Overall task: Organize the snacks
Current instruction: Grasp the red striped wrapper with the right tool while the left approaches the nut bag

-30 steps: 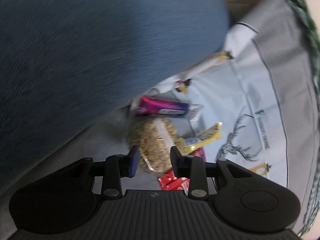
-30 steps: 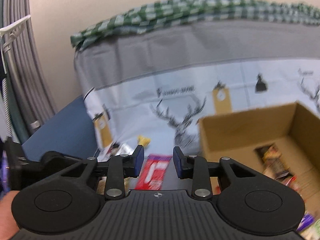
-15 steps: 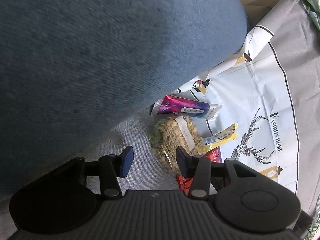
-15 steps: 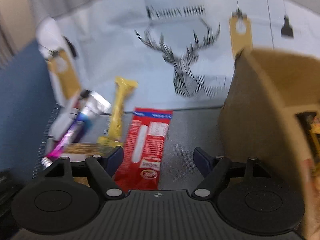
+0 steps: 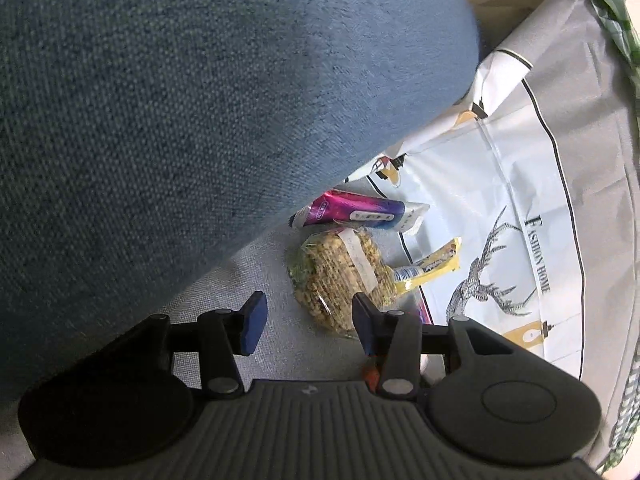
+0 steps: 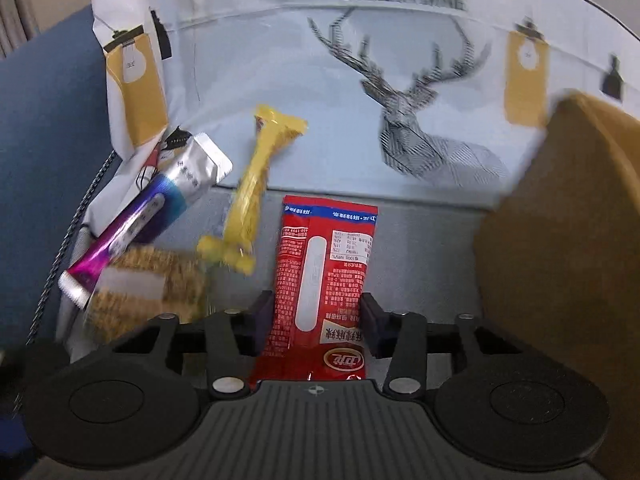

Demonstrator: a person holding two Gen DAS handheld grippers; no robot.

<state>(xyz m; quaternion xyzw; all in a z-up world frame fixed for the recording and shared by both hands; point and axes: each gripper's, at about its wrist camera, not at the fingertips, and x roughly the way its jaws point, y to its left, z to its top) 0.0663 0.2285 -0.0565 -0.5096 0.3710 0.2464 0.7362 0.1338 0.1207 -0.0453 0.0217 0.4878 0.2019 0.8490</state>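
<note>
A red snack packet lies flat on the grey surface, between the open fingers of my right gripper; contact cannot be told. To its left lie a yellow bar, a purple-and-silver bar and a clear bag of grain cakes. In the left wrist view my left gripper is open and empty just short of the grain cake bag, with the purple bar and yellow bar beyond it.
A cardboard box stands close on the right of the red packet. A blue cushion looms on the left. A deer-print cloth covers the surface behind the snacks.
My right gripper has swung down and forward from the box to straddle the red packet, its fingers opening wide. My left gripper has opened wider and drawn back slightly from the grain cake bag.
</note>
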